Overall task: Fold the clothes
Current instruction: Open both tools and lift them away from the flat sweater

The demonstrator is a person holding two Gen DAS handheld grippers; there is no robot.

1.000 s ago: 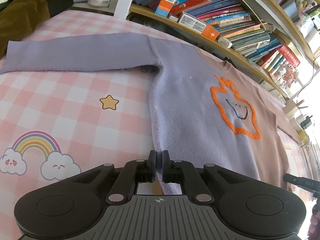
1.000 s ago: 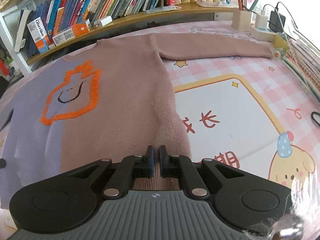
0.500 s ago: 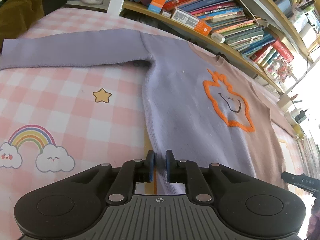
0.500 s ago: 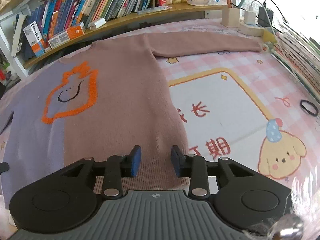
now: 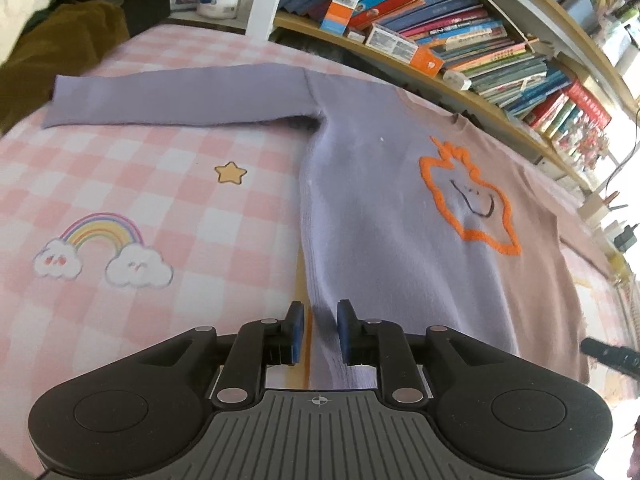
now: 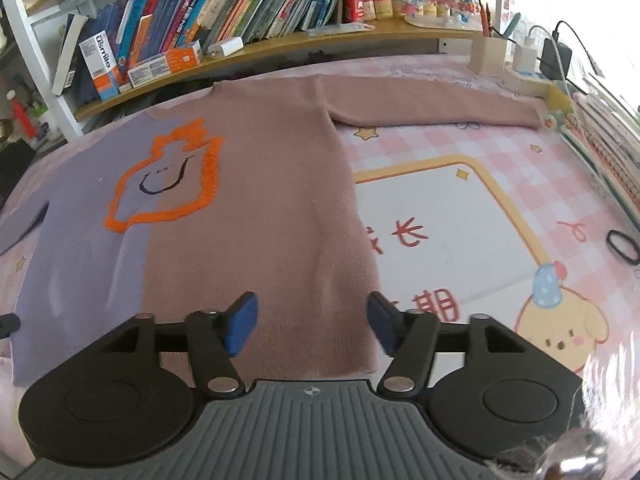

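A two-tone sweater (image 5: 380,216) (image 6: 248,208), lilac on one half and dusty pink on the other with an orange outlined figure on the chest, lies flat on a pink checked cloth, both sleeves spread out sideways. My left gripper (image 5: 320,330) hovers over the lilac bottom corner; its jaws are opening, a narrow gap between the blue pads, with the hem edge below them and not pinched. My right gripper (image 6: 312,320) stands over the pink bottom hem, jaws opening wide, the pads clear of the fabric.
A curved wooden shelf (image 6: 320,40) full of books runs along the far edge. A pen holder and chargers (image 6: 520,56) stand at the right corner, notebooks (image 6: 600,148) and a black hair tie (image 6: 622,246) at the right. Dark clothing (image 5: 48,48) is piled at the left.
Both grippers were shut on the sweater's bottom hem a second ago and have let it go; the right jaws spread wide, the left only slightly. The left gripper drew back a little from the sweater.
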